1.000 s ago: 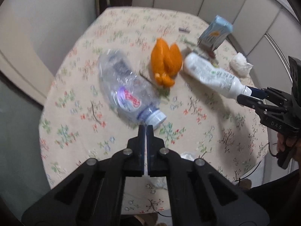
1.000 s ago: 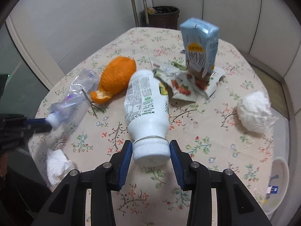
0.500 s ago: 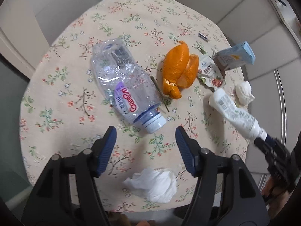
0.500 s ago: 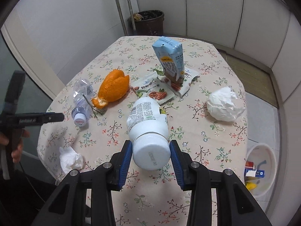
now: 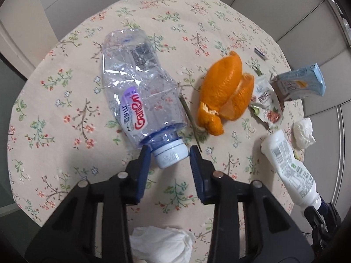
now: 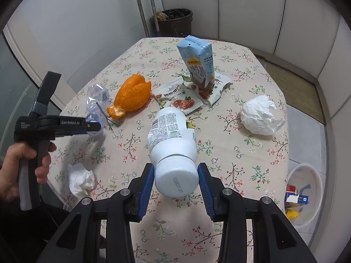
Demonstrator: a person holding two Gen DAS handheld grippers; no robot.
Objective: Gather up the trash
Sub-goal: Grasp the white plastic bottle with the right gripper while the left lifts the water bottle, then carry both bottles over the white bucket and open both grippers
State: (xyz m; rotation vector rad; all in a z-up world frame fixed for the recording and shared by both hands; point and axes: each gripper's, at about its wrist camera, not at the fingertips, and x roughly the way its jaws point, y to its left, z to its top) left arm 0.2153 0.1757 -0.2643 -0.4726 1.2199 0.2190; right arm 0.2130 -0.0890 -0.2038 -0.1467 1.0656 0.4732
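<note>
Left wrist view showed the left gripper point(image 5: 168, 153) with its fingers spread to either side of the cap of a crushed clear water bottle point(image 5: 140, 92), which lay on its side on the flowered table point(image 5: 65, 120). The bottle's long axis ran from the cap, nearest the fingers, away toward the far left, so the cap sat squarely in the gap; whether the pads already touched it could not be told. Closing on the cap or neck appeared to be the next step, and this gripper was plainly the nearer one for that bottle. Right wrist view showed the right gripper point(image 6: 175, 180) pinching the white bottle point(image 6: 172, 138) by its cap, the body pointing away and raised off the cloth. Orange peel point(image 5: 226, 94) lay just right of the water bottle, with a thin twig point(image 5: 190, 120) between them. A milk carton point(image 6: 197, 62), snack wrappers point(image 6: 179, 100) and two wads of tissue point(image 6: 261, 115) waited elsewhere, and a dark bin point(image 6: 173, 22) stood beyond the table's far edge.
</note>
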